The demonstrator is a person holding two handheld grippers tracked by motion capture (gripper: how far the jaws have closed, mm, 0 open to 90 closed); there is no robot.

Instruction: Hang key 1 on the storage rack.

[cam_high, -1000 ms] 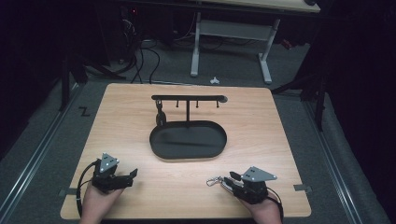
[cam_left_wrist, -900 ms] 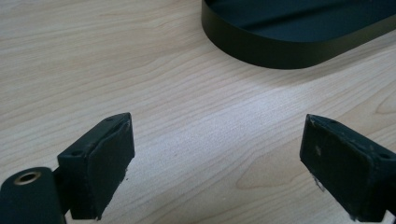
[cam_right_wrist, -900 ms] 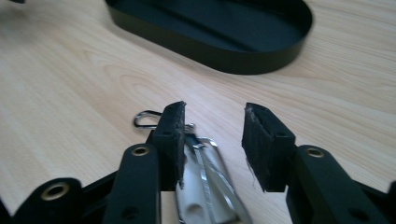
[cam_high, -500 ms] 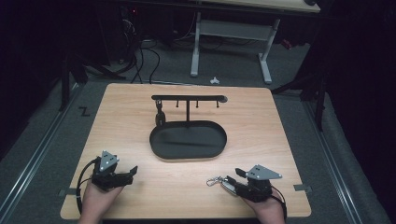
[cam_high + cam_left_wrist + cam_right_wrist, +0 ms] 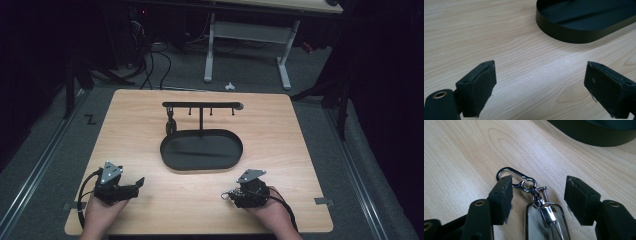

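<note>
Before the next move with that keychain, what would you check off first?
1. Keychain lies on the table between the right gripper's fingers: ok.
2. Fingers clamped on it: not ok; they have just been opening and stand apart, with gaps either side.
3. Clip ring free to hook: ok, it lies bare on the wood.
4. Free pegs on the stand's bar: ok; one small dark item hangs at its left end.
5. Left gripper out of the way: ok, open and holding nothing.
</note>
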